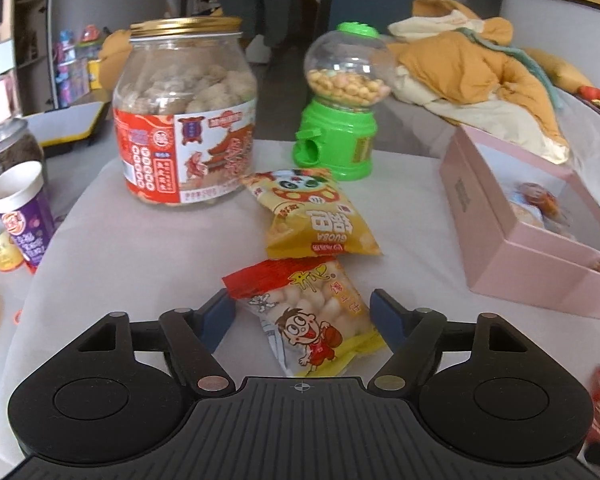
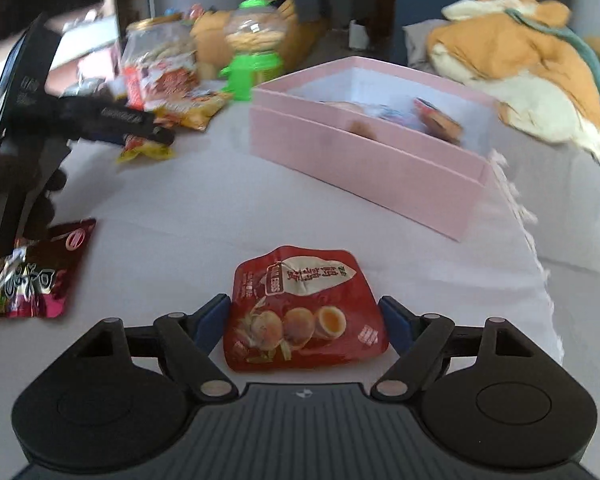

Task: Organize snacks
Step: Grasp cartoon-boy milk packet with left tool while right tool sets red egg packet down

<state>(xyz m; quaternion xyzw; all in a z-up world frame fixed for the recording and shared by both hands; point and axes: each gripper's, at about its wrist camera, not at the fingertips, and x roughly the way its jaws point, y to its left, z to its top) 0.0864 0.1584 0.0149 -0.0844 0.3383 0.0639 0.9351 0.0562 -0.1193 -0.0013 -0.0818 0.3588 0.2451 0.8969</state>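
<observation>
In the left wrist view my left gripper (image 1: 305, 318) is open, its blue fingers on either side of a red and yellow cartoon snack packet (image 1: 308, 316) lying on the white table. A yellow snack bag (image 1: 312, 216) lies just beyond it. In the right wrist view my right gripper (image 2: 305, 322) is open around a red egg snack pouch (image 2: 306, 308) on the table. The pink box (image 2: 364, 148) stands ahead of it with several snacks inside; it also shows in the left wrist view (image 1: 540, 276) at the right.
A big snack jar (image 1: 186, 112), a green candy dispenser (image 1: 342, 100), a purple cup (image 1: 22, 212) and a glass jar (image 1: 8, 152) stand on the table. A dark red packet (image 2: 36, 272) lies at the left. An orange blanket (image 2: 532, 64) lies behind the box.
</observation>
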